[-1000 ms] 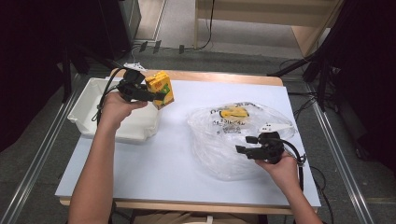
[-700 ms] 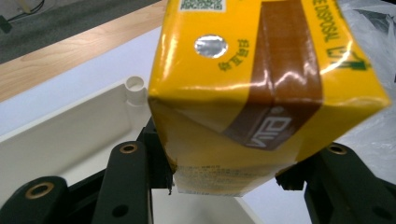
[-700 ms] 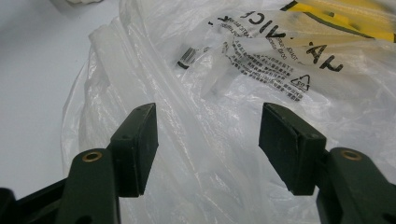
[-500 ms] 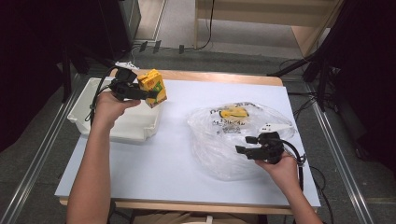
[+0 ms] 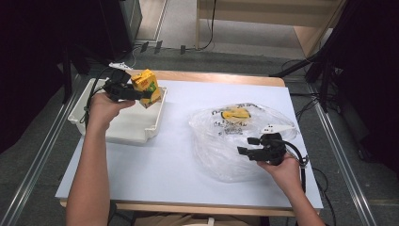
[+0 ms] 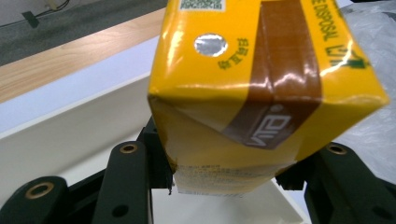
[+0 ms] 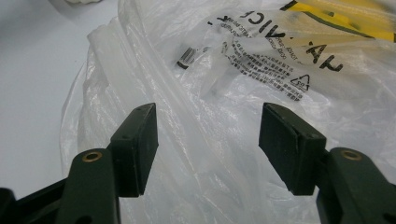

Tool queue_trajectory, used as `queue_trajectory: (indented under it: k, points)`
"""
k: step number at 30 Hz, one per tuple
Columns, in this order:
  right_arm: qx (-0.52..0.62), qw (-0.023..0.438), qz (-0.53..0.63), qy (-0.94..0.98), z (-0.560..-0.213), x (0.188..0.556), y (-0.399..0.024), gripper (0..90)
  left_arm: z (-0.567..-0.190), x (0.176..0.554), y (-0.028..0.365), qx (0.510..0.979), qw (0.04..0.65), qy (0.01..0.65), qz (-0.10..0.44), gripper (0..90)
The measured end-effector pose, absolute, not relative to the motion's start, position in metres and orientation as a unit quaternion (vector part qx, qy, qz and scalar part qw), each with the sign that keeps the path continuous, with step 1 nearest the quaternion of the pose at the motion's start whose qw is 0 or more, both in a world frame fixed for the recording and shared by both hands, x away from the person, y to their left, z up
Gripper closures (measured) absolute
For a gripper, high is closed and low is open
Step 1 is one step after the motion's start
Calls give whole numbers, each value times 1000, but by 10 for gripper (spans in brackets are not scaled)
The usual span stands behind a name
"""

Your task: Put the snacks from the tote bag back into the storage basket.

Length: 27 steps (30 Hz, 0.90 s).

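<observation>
A yellow drink carton with brown and green print hangs over the right end of the white tray, and my left gripper is shut on it. In the left gripper view the carton sits between both jaws, with the tray wall below it. My right gripper stands open over the clear plastic bag on the right of the table. The right gripper view has the crumpled bag with black print between and beyond the spread jaws, which hold nothing. A yellow item lies inside the bag.
The white table top has a wooden far edge. Metal rails run along both sides of the table. Cables and dark stands are on the floor behind.
My left gripper has carried the carton leftward and a little farther away, from beside the tray's right edge to above its right end. The right gripper has stayed in place.
</observation>
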State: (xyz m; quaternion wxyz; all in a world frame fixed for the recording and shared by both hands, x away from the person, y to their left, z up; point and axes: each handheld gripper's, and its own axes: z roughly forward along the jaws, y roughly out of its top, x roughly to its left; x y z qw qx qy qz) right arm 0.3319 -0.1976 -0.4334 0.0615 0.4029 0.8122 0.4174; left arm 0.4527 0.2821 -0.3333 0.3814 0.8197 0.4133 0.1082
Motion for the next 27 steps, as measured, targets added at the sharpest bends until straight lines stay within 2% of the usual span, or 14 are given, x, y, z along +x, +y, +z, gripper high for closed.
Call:
queue_trajectory:
  k: [11,27]
  points:
    - [403,61,418,812,-433,332,-198,385,-350,461,294,811,372,440,102,510]
    - [403,65,416,813,-433,332,-197,385,-375,470,291,813,345,452,125,510]
